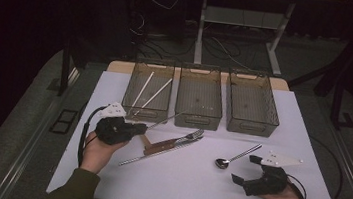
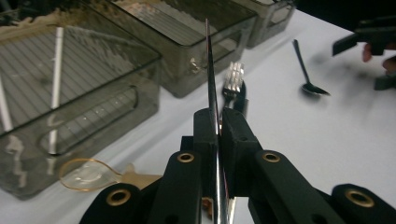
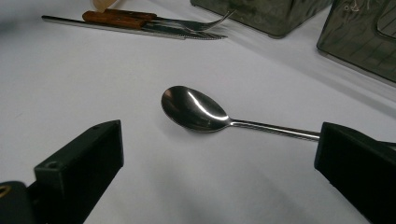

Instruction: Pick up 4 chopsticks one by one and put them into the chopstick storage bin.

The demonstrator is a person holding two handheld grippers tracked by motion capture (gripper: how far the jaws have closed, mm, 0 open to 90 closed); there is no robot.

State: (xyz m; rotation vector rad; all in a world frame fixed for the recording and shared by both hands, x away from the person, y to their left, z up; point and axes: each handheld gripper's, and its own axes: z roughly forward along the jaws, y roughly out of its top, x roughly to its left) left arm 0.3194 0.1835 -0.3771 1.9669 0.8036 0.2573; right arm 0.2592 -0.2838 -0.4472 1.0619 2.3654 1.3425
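My left gripper (image 1: 144, 127) is shut on a thin metal chopstick (image 1: 167, 119), which sticks out past the jaws toward the middle bin (image 1: 197, 118). In the left gripper view the chopstick (image 2: 209, 70) runs up from between the pressed pads (image 2: 218, 122). At the right front of the table my right gripper (image 1: 244, 169) stands open and holds nothing. A metal spoon (image 1: 236, 155) lies just beyond it. In the right gripper view the spoon's bowl (image 3: 194, 108) rests on the table between the spread jaws (image 3: 219, 144).
Three clear bins stand in a row at the back; the left bin (image 1: 146, 111) holds two white chopsticks (image 1: 154, 96). A wooden-handled fork and knife (image 1: 172, 142), a second metal chopstick (image 1: 143, 158) and a clear plastic spoon (image 2: 86, 174) lie mid-table.
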